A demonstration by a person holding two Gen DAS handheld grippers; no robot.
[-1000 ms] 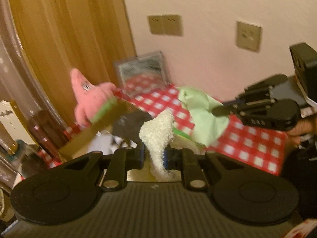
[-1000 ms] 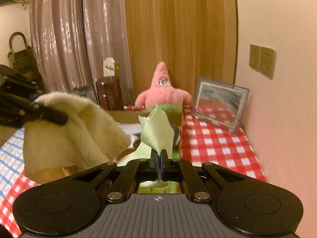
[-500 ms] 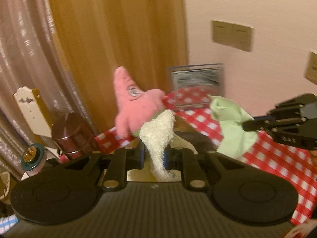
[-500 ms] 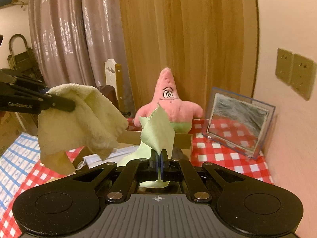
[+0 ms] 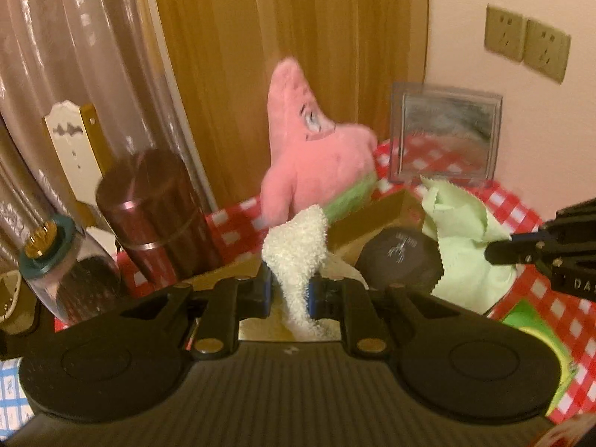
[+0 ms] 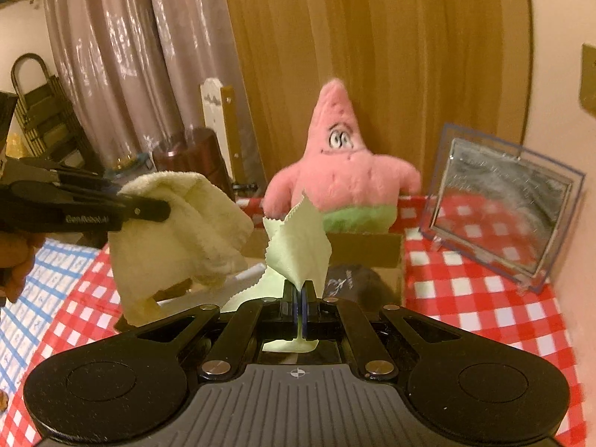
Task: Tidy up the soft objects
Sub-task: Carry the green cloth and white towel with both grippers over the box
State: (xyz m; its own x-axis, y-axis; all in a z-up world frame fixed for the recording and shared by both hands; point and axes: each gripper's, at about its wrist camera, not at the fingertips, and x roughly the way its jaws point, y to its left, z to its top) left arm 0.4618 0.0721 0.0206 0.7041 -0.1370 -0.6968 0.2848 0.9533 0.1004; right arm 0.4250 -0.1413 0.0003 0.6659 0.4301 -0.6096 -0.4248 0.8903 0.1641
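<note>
Fingers of the left gripper (image 5: 289, 290) pinch a fluffy cream towel (image 5: 296, 249); the right gripper (image 6: 299, 314) is clamped flat on a thin green cloth (image 6: 298, 240). Both hang in the air above the cardboard box (image 6: 367, 247), with the pink plush star (image 6: 341, 171) at twelve o'clock behind it. Light and limp, each likely droops from any pinch; an edge or corner suits.

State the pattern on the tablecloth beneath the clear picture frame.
Red-and-white check tablecloth, clearest in the right wrist view.
</note>
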